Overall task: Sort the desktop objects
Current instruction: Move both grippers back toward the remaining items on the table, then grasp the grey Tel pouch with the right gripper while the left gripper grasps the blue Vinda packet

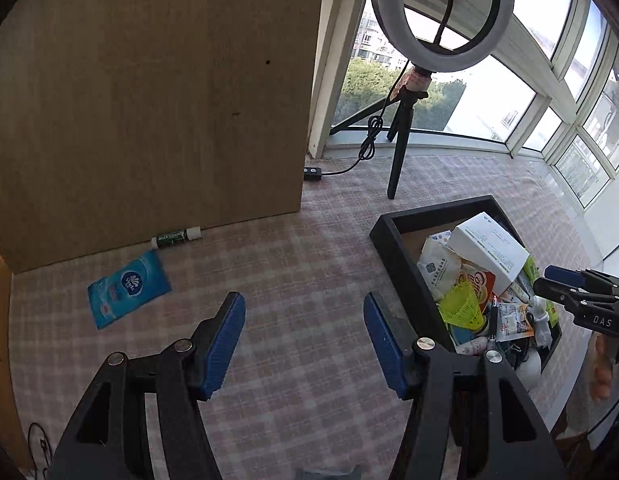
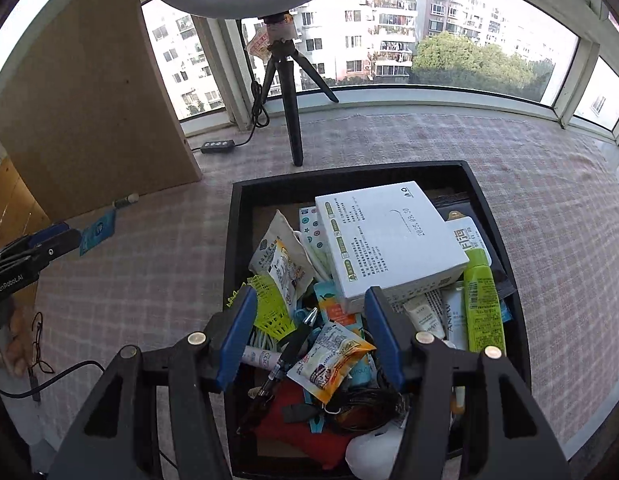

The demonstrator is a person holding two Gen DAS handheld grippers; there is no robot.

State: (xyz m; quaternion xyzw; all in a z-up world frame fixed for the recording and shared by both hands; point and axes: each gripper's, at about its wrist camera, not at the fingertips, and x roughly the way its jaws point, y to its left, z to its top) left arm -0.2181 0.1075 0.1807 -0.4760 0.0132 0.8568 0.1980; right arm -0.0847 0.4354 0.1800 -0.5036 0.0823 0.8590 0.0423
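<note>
A black tray (image 2: 237, 200) (image 1: 393, 248) on the checked tablecloth is piled with small items: a white box (image 2: 385, 240) (image 1: 489, 248), a lime tube (image 2: 483, 304), a yellow mesh piece (image 2: 271, 306) (image 1: 461, 308), snack packets and a pen. My right gripper (image 2: 309, 332) hovers over the tray's near half, open and holding nothing. My left gripper (image 1: 305, 340) is open above bare cloth left of the tray. A blue tissue pack (image 1: 127, 288) (image 2: 99, 232) and a green-labelled tube (image 1: 175, 237) (image 2: 125, 201) lie by the wooden board.
A tall wooden board (image 1: 149, 92) (image 2: 89, 100) stands at the left. A ring light on a black tripod (image 1: 401, 152) (image 2: 289, 100) stands behind the tray, its cable and switch (image 2: 217, 146) trailing on the cloth. Windows line the far edge. A hand (image 2: 13, 356) shows at the left.
</note>
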